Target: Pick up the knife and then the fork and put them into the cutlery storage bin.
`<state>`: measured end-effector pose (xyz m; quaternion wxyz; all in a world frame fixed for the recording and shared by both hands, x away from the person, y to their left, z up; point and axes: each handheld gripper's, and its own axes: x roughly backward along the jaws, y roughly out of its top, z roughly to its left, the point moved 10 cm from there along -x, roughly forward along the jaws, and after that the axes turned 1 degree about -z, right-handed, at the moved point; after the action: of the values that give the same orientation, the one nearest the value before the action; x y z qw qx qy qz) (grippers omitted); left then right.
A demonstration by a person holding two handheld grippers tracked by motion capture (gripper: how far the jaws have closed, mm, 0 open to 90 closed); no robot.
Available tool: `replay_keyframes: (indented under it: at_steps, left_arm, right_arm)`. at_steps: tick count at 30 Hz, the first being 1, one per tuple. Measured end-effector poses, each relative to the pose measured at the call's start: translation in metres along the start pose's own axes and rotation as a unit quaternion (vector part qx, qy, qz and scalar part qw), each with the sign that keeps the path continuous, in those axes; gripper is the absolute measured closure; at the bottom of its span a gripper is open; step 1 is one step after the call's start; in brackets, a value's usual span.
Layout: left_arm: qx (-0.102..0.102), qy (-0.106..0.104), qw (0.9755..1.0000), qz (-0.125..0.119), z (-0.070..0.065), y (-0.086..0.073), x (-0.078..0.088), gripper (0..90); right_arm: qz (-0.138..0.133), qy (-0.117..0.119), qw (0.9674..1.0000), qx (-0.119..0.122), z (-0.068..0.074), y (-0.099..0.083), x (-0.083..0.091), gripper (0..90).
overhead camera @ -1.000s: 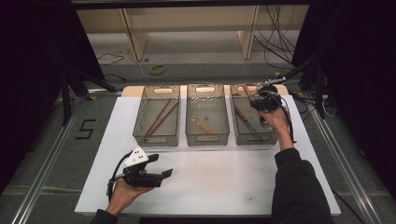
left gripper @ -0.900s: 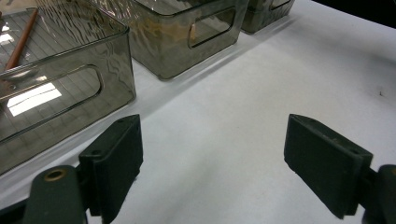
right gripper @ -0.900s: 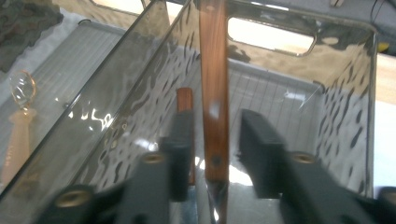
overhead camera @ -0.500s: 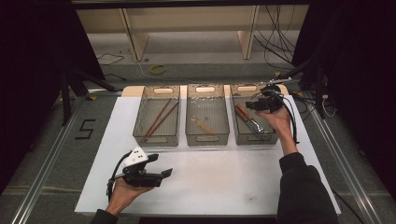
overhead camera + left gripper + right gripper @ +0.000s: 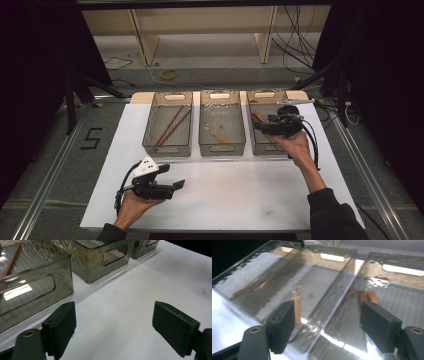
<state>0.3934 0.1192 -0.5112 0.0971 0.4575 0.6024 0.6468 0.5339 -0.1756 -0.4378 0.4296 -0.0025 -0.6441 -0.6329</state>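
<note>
Three smoky translucent bins stand side by side along the far edge of a white tabletop point(image 5: 225, 200), each with a cut-out handle slot in its end wall. The left bin point(image 5: 168, 125) holds two thin brown sticks point(image 5: 172, 125) lying crossed; the middle bin point(image 5: 221, 125) holds one pale wooden piece point(image 5: 216, 134); the right bin point(image 5: 260, 107) holds reddish-brown sticks point(image 5: 367, 297), two ends of which show side by side in the right gripper view. The right gripper point(image 5: 260, 127) hovers over the right bin, its jaws having just been opening, now spread wide with nothing between them. The left gripper point(image 5: 176, 186) rests low over the bare tabletop near the person, well apart from the bins, jaws released and empty. A black "5" point(image 5: 92, 138) is marked on the grey floor left of the table. Cables point(image 5: 300, 35) trail across the floor beyond.
</note>
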Motion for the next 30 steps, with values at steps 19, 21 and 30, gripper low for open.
replay_keyframes:
  at_steps: [19, 21, 30]
  left_arm:
    - [0.013, -0.010, 0.9999, -0.004, 0.000, -0.001, 0.002, 18.6]
    - [0.012, -0.011, 0.9999, -0.003, 0.000, -0.001, 0.002, 18.5]
    - [0.013, -0.017, 0.9998, 0.000, -0.001, -0.002, 0.002, 18.5]
  right_arm:
    - [-0.038, 0.082, 0.9954, 0.029, 0.074, -0.058, 0.036, 24.8]
    - [-0.040, 0.089, 0.9947, 0.032, 0.079, -0.064, 0.039, 24.0]
    - [-0.065, 0.103, 0.9922, 0.026, 0.089, -0.088, 0.055, 22.8]
